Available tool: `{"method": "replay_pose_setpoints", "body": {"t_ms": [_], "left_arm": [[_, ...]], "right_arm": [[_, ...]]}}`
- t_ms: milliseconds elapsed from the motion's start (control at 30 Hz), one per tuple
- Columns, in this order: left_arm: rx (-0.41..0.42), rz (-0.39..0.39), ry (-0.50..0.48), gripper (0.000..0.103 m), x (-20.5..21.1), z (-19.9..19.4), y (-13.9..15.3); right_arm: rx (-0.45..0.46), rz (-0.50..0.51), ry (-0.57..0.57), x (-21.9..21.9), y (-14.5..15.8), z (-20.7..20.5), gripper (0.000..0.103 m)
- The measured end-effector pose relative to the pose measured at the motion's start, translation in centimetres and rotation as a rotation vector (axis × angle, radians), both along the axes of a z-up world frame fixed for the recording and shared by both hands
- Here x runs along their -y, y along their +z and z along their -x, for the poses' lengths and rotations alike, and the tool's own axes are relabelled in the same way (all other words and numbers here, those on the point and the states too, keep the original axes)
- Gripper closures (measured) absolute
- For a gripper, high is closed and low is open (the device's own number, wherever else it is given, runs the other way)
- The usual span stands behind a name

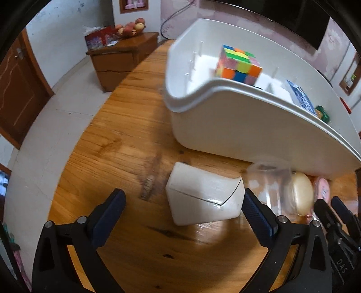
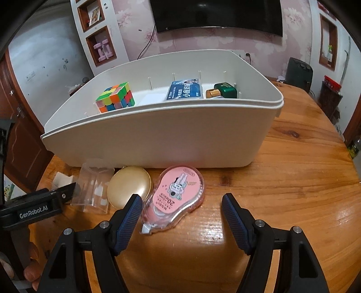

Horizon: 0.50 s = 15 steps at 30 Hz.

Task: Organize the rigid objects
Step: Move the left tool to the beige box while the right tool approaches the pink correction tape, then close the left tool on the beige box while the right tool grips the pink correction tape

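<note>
Since the white storage bin (image 2: 158, 135) anchors everything, work from it: in front of its near wall lies the pink correction tape (image 2: 174, 198), uncaught, between the half-open, empty right gripper (image 2: 182, 206) jaws; centre them before closing. The left gripper (image 1: 183, 202), wide open and empty, straddles the white box (image 1: 204, 198).

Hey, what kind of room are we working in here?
Most likely a home living room: a black flat-screen television hangs on pink floral wallpaper, a bowl of fruit sits on a brown wooden cabinet, and the work happens on a varnished wooden table.
</note>
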<state>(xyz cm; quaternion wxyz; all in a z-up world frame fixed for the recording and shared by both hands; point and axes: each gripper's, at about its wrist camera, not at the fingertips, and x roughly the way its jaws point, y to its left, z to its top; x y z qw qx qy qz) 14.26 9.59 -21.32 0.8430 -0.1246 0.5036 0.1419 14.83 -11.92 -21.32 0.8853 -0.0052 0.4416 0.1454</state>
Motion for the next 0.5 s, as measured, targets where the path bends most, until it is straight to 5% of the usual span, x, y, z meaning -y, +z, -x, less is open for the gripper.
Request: {"method": "replay_pose_setpoints", "body": {"t_ms": [500], "left_arm": [[0.068,-0.102,0.063,0.002,0.6,0.9,-0.6]], "right_arm": [[0.032,-0.026,-0.056,1.0,-0.5,-0.2,0.029]]}}
